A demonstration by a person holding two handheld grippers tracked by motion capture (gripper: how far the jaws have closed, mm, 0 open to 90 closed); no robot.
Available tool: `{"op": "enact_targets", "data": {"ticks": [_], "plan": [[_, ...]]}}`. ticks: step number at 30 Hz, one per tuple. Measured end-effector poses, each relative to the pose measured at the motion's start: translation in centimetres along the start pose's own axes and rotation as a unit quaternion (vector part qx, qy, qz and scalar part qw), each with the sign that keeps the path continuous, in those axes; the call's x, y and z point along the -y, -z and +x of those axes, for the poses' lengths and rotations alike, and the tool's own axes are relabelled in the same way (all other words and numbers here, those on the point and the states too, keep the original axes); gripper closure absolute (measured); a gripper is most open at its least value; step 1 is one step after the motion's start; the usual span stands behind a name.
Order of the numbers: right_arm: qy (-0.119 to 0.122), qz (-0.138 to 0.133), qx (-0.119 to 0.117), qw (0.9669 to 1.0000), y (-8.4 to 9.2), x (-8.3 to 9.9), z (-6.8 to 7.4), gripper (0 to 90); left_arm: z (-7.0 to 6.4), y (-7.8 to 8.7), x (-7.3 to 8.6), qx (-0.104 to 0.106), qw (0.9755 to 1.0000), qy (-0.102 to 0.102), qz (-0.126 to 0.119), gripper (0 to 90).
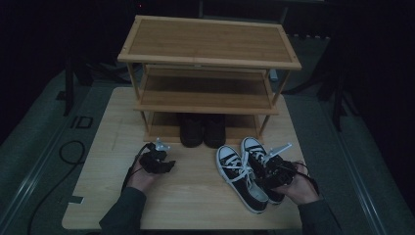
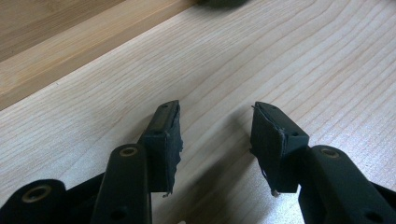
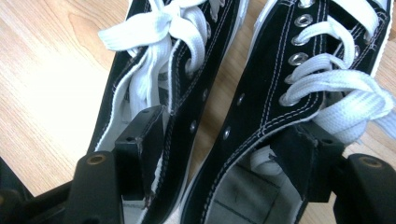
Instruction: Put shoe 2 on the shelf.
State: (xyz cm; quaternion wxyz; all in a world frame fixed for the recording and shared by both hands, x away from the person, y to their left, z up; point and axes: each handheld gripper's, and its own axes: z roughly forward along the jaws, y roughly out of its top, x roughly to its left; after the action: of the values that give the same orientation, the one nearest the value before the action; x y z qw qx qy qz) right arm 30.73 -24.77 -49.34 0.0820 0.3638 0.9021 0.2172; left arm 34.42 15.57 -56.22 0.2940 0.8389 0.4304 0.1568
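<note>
My right gripper (image 3: 219,154) jaws parted, one inside each black canvas sneaker (image 1: 242,177) to pinch adjoining walls | left gripper (image 2: 217,140) open, empty | pair before bamboo rack (image 1: 208,73).

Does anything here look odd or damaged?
The black pads on the left gripper look frayed and ragged at their edges. Otherwise the sneakers sit neatly side by side before the shoe rack.
</note>
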Motion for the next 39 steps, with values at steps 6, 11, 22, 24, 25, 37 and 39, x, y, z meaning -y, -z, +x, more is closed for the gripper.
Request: {"op": "enact_targets", "data": {"ticks": [6, 11, 22, 24, 25, 37, 39], "plan": [[-0.002, 0.004, 0.000, 1.0000, -0.3, -0.2, 0.3, 32.5, 0.0, 0.0, 0.0, 0.001, 1.0000, 0.000, -0.001, 52.8], [-0.004, 0.008, 0.010, 0.9999, -0.8, -0.3, 0.5, 33.9, 0.0, 0.0, 0.0, 0.000, 1.0000, 0.000, -0.001, 52.8], [-0.027, 0.015, 0.031, 0.9990, -2.3, -0.8, 0.7, 55.5, 0.0, 0.0, 0.0, 0.000, 1.0000, 0.000, -0.001, 52.7], [-0.028, 0.012, 0.038, 0.9988, -2.5, -0.9, 0.9, 57.9, 0.0, 0.0, 0.0, 0.000, 1.0000, 0.000, -0.001, 52.5], [-0.029, 0.012, 0.040, 0.9987, -2.7, -0.9, 1.0, 59.2, 0.0, 0.0, 0.0, -0.001, 1.0000, 0.000, -0.001, 52.5], [-0.031, 0.030, 0.048, 0.9979, -3.1, -1.2, 1.1, 68.0, 0.0, 0.0, 0.0, 0.000, 1.0000, 0.000, -0.001, 52.2], [-0.033, 0.031, 0.046, 0.9979, -3.1, -1.2, 1.0, 70.8, 0.0, 0.0, 0.0, 0.000, 1.0000, 0.000, -0.001, 52.2]]}}
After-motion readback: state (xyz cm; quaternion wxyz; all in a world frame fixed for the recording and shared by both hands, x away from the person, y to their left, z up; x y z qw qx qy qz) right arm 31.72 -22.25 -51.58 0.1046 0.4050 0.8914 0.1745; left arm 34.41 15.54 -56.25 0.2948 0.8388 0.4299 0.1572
